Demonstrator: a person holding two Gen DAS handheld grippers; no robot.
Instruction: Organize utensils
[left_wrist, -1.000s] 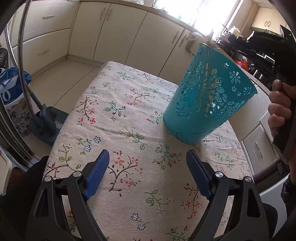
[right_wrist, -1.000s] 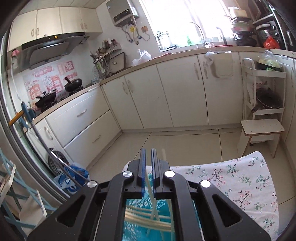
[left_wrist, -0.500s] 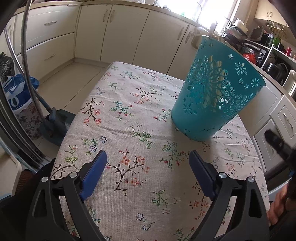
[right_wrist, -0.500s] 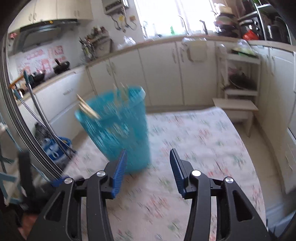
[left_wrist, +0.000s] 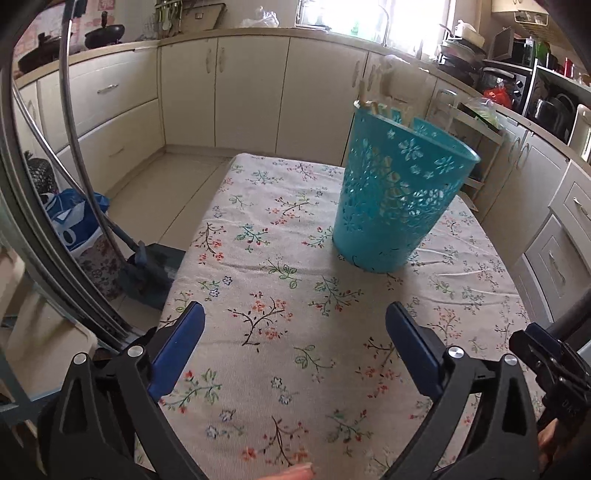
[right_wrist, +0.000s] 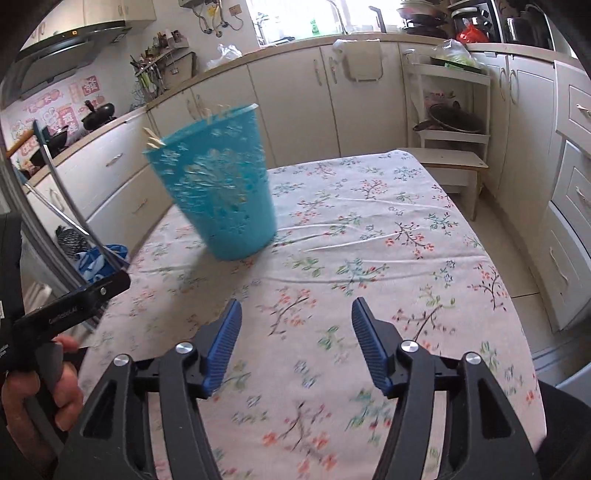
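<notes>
A teal perforated basket (left_wrist: 397, 201) stands upright on the floral tablecloth (left_wrist: 280, 295); it also shows in the right wrist view (right_wrist: 221, 188). Pale wooden utensil ends (left_wrist: 369, 94) stick out above its rim, also seen in the right wrist view (right_wrist: 153, 139). My left gripper (left_wrist: 295, 343) is open and empty, low over the near part of the table, well short of the basket. My right gripper (right_wrist: 297, 343) is open and empty, over the cloth, to the right of and nearer than the basket.
The table's left edge drops to the floor, where a blue bag (left_wrist: 74, 225) and a mop (left_wrist: 147, 266) stand. Cream cabinets (left_wrist: 221, 88) run along the back and right. A white shelf rack with a pan (right_wrist: 450, 110) and a stool (right_wrist: 450, 166) stand beyond the table.
My right gripper let go of the utensils over the basket, opened, and drew back and down toward the table's near side. My left gripper tilted up slightly.
</notes>
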